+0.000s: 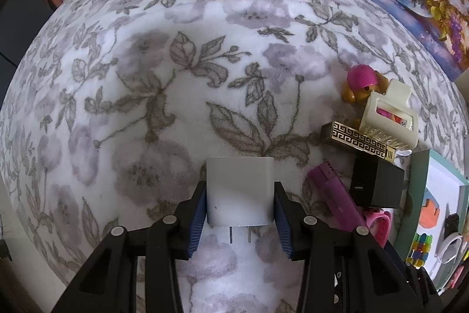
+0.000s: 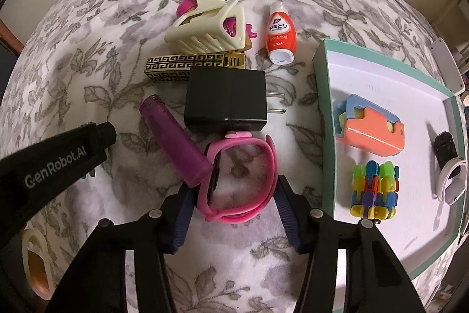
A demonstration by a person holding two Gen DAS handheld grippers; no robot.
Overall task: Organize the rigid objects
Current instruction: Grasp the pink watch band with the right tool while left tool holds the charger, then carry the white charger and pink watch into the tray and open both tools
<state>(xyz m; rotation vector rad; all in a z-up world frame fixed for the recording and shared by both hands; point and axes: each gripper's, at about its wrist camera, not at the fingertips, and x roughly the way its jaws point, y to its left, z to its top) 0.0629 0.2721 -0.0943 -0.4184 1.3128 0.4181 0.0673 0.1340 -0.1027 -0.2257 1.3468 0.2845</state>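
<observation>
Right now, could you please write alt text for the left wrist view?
The left gripper holds a white plug adapter above a flowered blanket. To the right lie a purple lighter, a black charger and a cream hair clip.

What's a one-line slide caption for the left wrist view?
Left gripper clamps a white plug adapter above the floral blanket, other clutter at right.
</observation>
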